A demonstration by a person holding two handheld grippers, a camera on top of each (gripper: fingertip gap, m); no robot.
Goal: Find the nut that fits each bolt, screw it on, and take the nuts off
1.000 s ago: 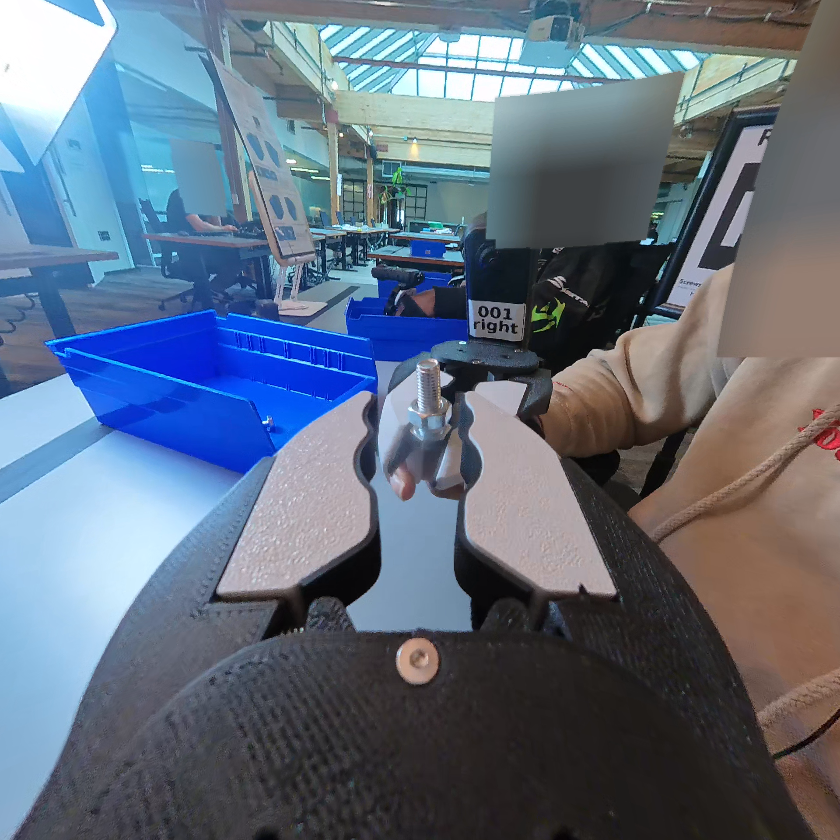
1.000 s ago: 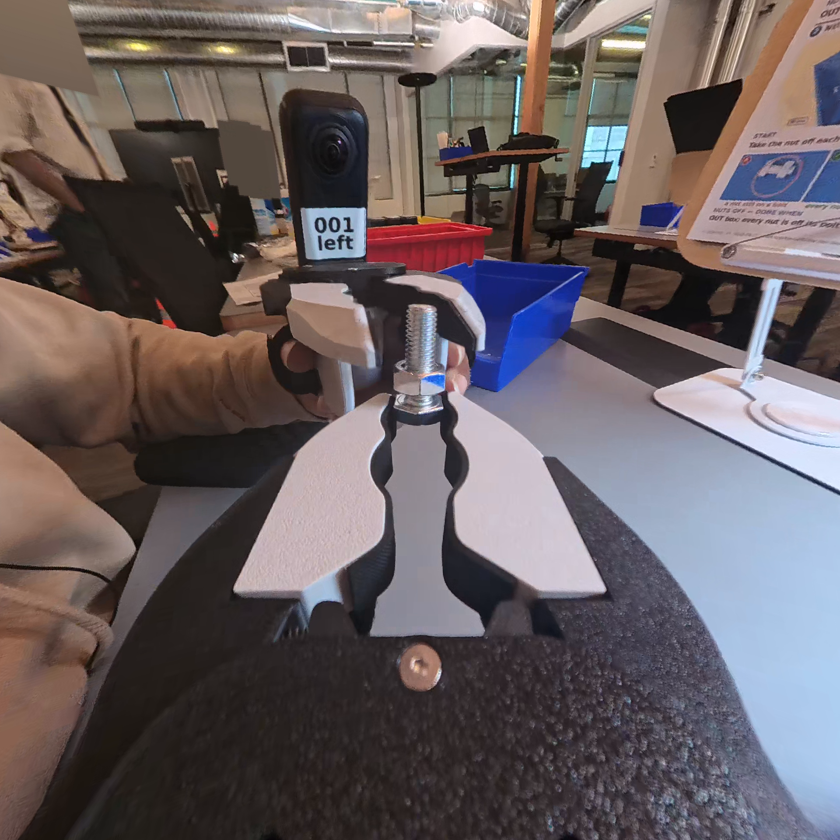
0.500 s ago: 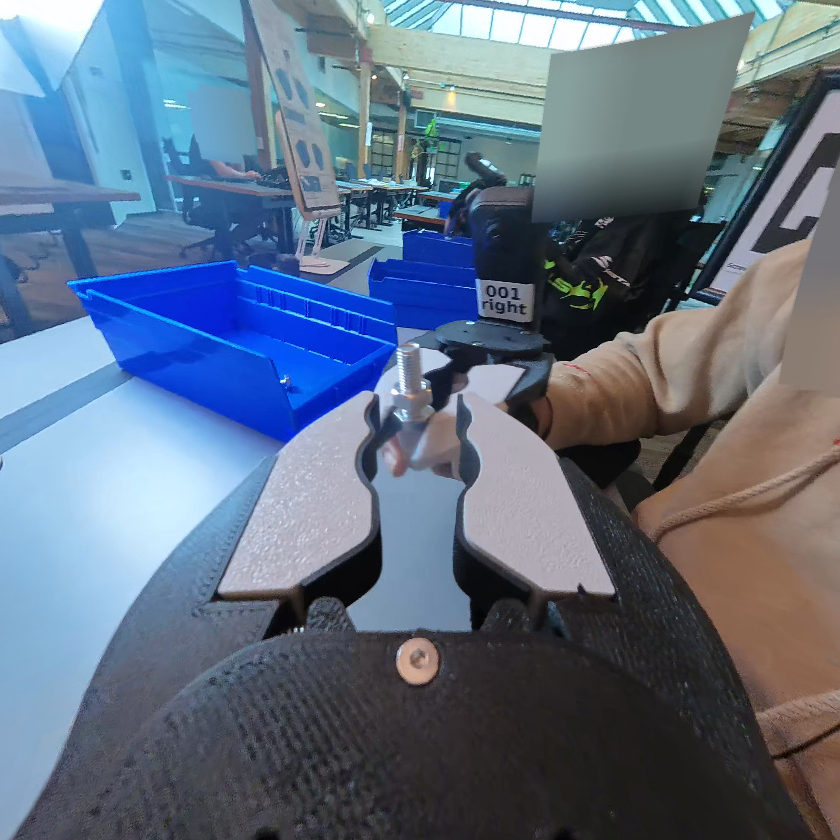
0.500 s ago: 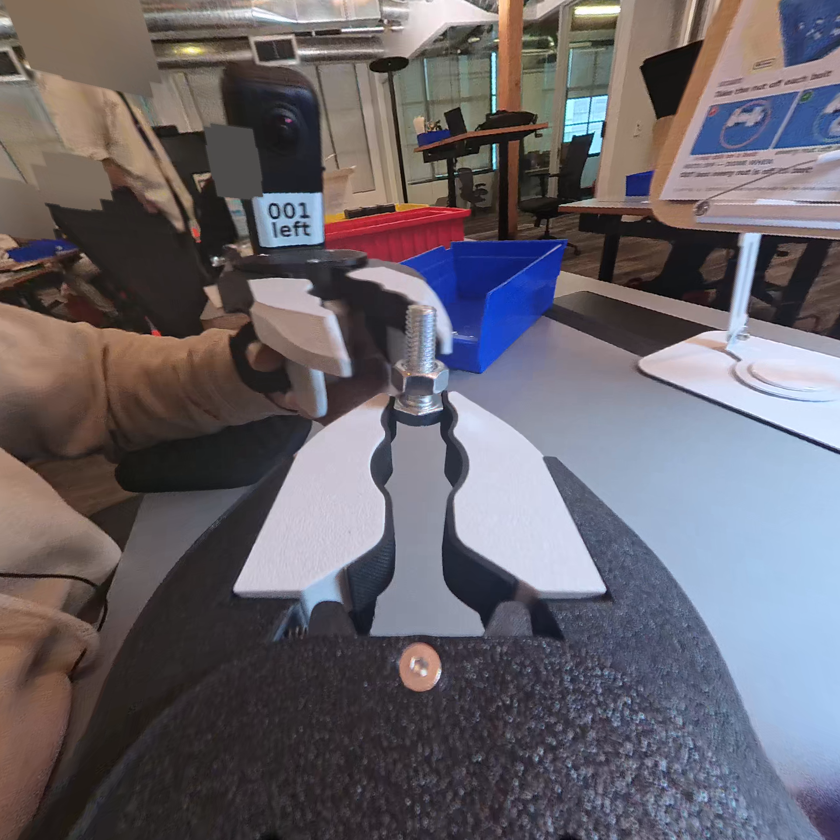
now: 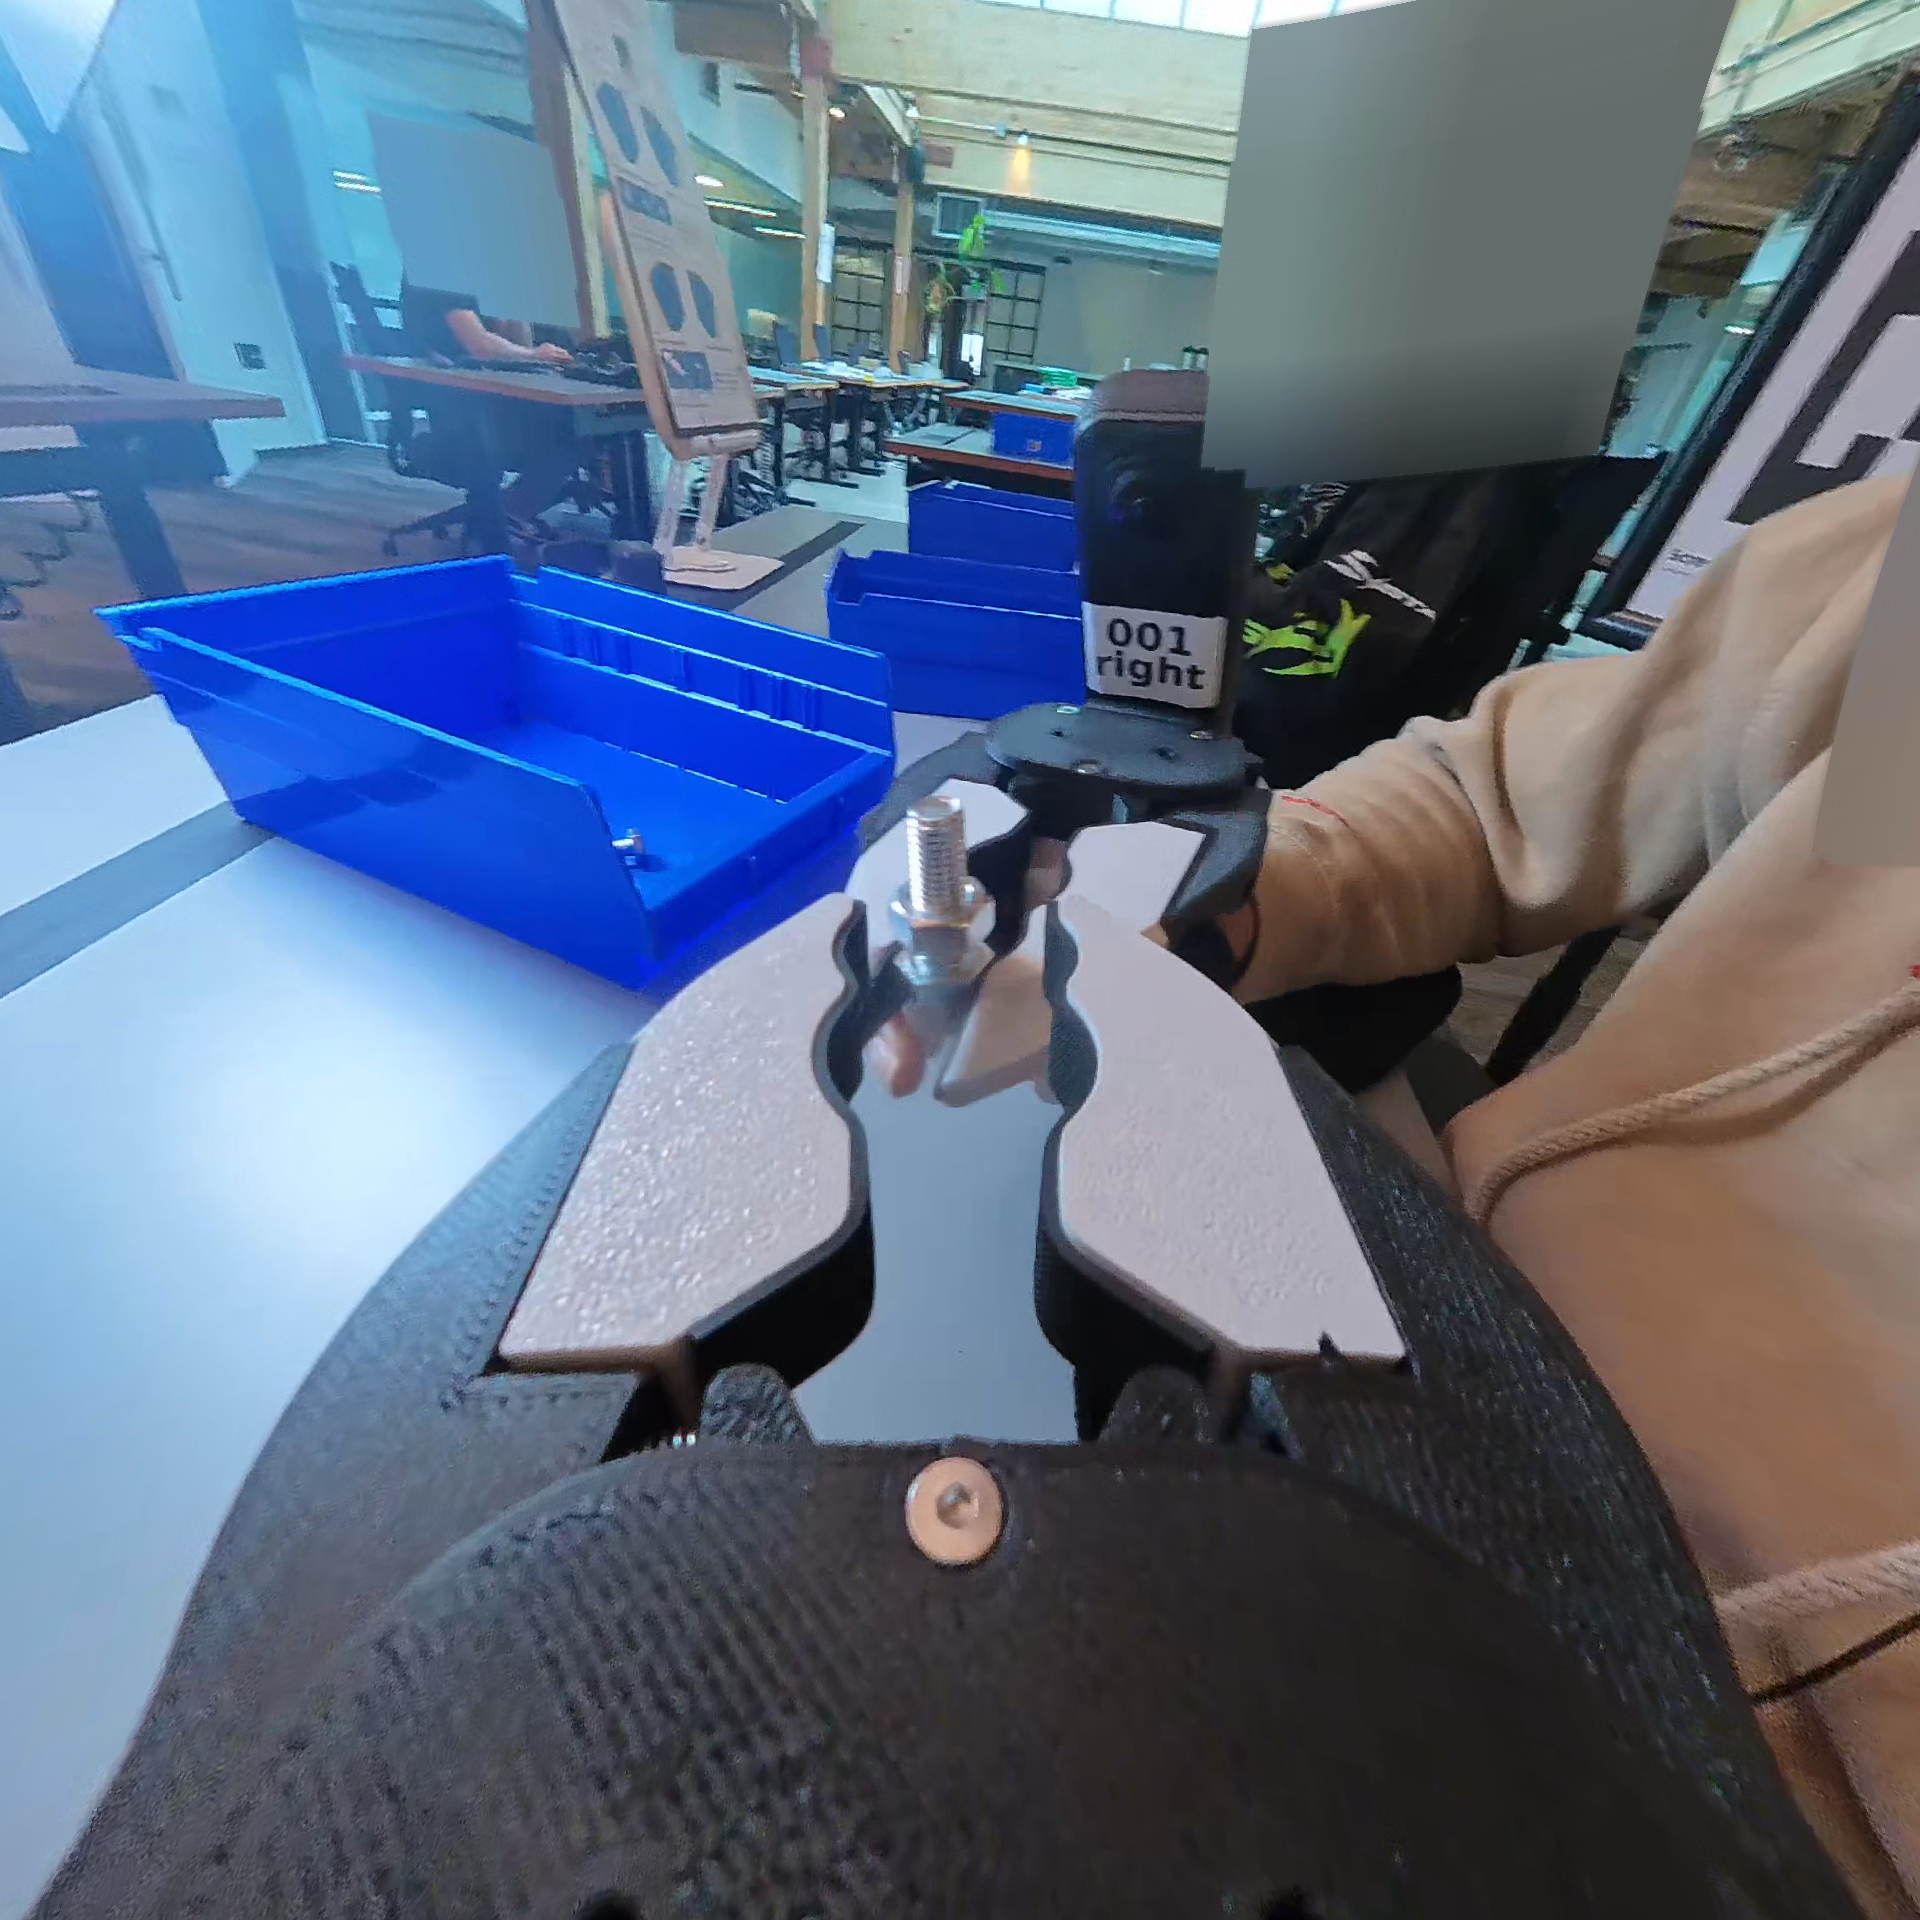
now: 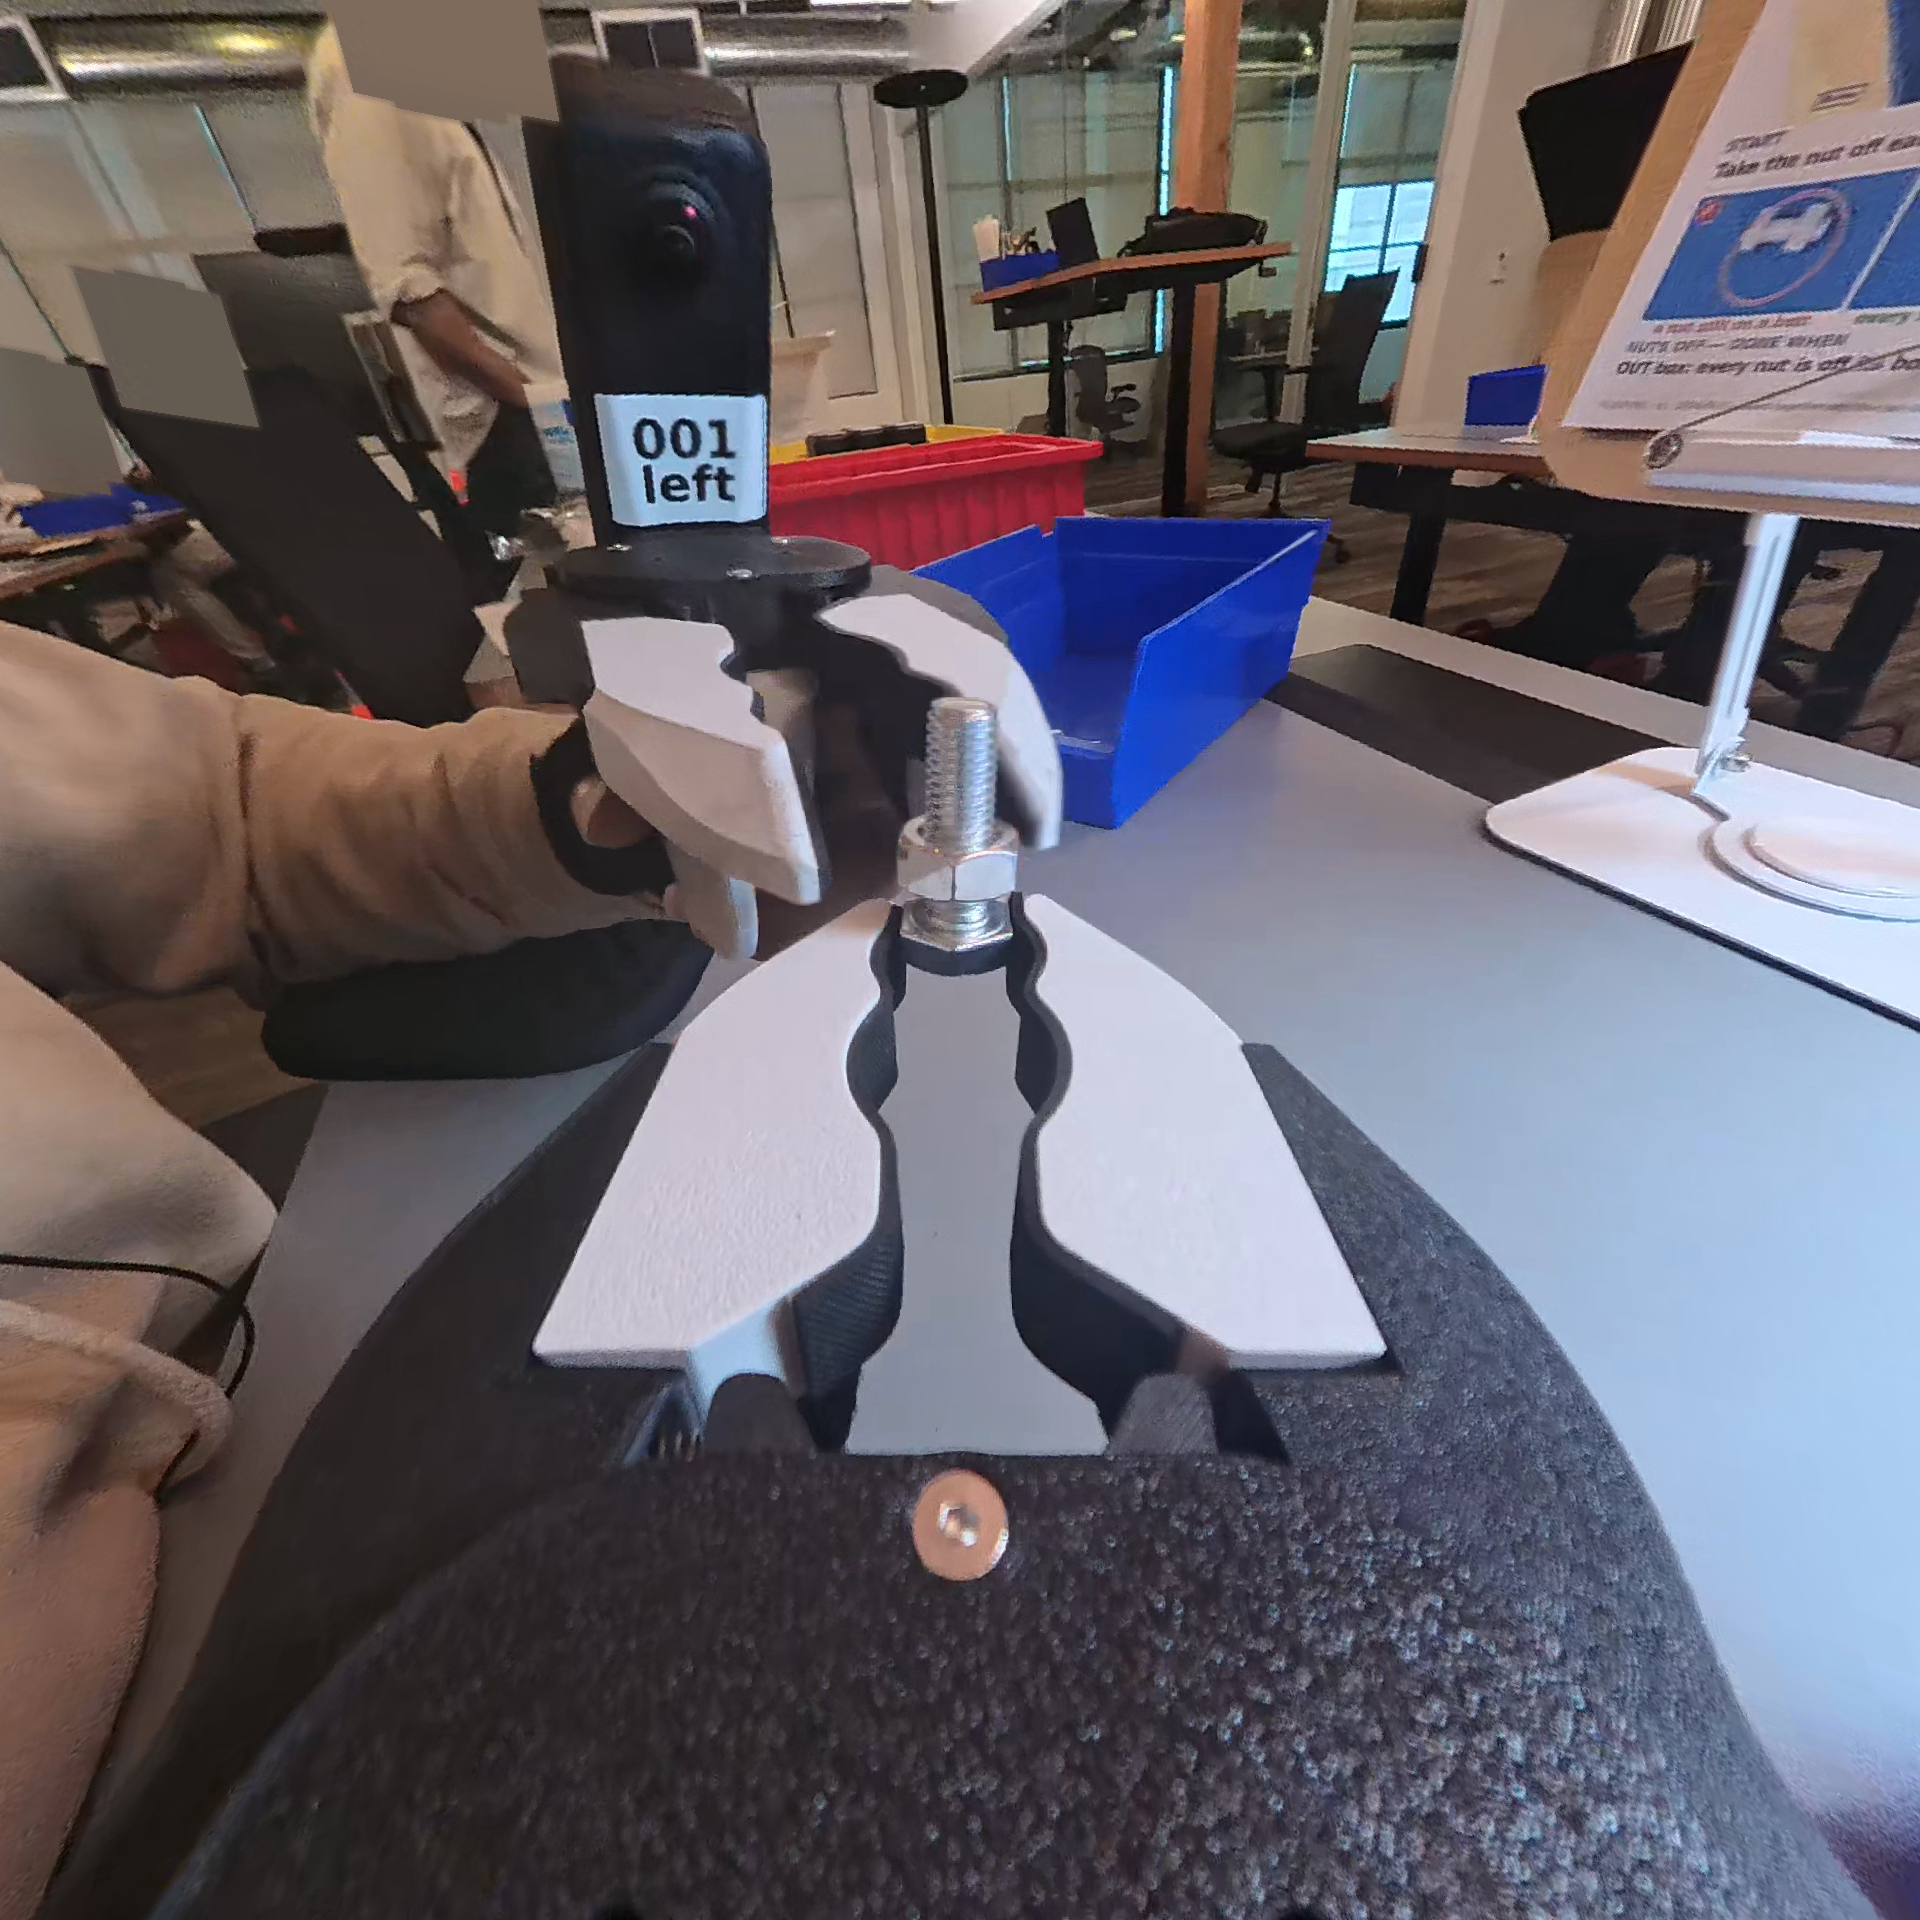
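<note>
Presently the bolt (image 6: 958,800) stands upright above the grey counter (image 6: 1455,1039), a hex nut (image 6: 954,871) threaded partway down its shank. The right gripper (image 6: 956,935) has its fingers clenched on the bolt's head. The left gripper (image 5: 945,935) faces it with fingers released, parted beside the nut. A blue bin (image 5: 499,727) sits on the counter beyond, toward its far edge.

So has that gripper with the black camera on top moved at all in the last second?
Yes. In the right wrist view the left gripper has slid left, off the bolt, and now sits farther from the blue bin behind.
</note>
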